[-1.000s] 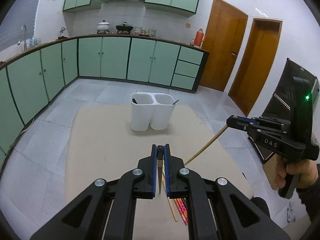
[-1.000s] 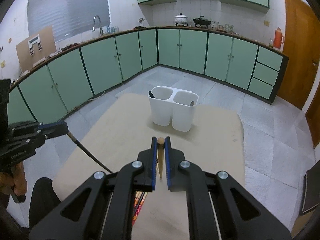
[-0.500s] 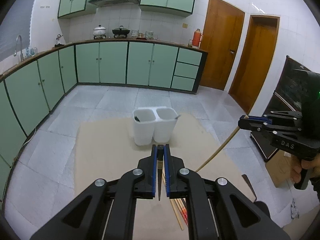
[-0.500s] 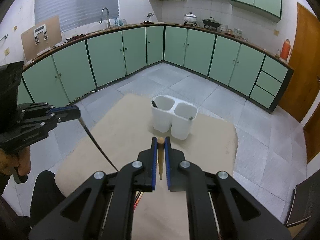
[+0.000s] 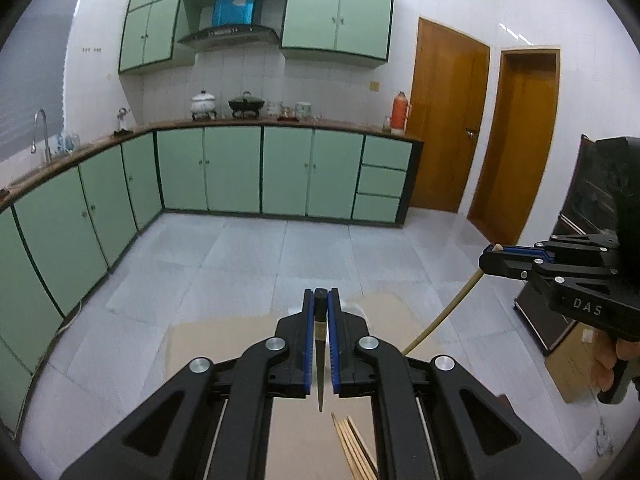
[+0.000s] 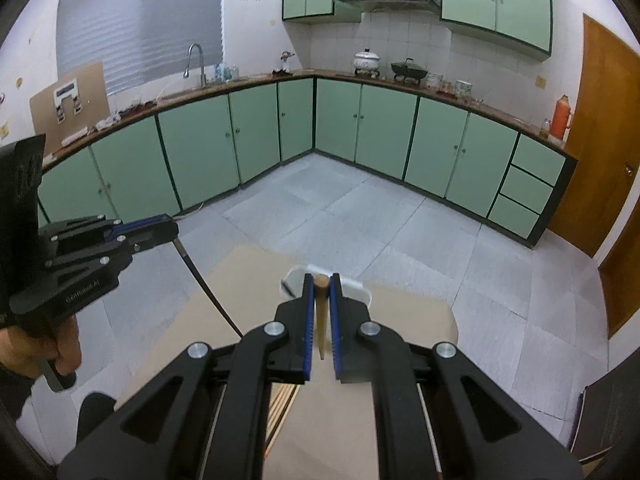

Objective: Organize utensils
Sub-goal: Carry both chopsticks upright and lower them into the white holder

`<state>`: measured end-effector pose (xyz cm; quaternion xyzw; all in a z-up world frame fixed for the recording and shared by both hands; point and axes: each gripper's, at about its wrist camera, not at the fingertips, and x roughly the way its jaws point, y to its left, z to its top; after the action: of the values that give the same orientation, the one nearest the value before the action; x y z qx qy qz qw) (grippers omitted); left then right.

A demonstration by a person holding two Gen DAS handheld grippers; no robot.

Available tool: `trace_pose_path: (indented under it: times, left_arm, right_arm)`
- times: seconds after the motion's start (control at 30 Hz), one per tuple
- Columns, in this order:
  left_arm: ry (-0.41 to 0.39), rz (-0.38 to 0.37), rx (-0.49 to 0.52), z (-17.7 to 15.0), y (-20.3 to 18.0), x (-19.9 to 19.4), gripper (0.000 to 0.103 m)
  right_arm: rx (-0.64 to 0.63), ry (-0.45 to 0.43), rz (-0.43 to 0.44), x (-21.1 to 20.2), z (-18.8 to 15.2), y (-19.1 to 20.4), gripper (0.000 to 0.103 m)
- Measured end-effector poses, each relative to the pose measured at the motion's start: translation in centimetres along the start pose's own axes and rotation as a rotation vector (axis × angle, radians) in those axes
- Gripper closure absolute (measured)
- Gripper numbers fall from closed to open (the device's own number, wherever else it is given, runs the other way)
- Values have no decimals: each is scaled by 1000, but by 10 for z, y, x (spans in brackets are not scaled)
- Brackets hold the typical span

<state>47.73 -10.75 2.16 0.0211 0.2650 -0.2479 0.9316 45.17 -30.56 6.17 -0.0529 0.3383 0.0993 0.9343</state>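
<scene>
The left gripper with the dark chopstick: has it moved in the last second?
Yes. The left gripper rose: the white holder, earlier clear above its fingertips, is now nearly hidden behind them.

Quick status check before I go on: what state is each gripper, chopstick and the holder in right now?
left gripper: shut on the dark chopstick, raised.
dark chopstick: clamped at its top, hanging tip down.
right gripper: shut on the light wooden chopstick.
light wooden chopstick: clamped at its top, tip down.
white holder: upright on the mat, mostly hidden by fingers.
loose chopsticks: lying flat on the mat.
</scene>
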Motion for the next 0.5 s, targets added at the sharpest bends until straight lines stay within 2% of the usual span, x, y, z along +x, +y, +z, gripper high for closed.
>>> trace_pose_path:
  times: [0.3,0.5]
  left_arm:
    - [-89,39,-19,45,10,45,96]
    - [-116,55,-13,61,12,91,96]
  right_arm:
    - [47,-15,-34,50,43,-28,97]
    - [102,22,-47,104,49,-50,97]
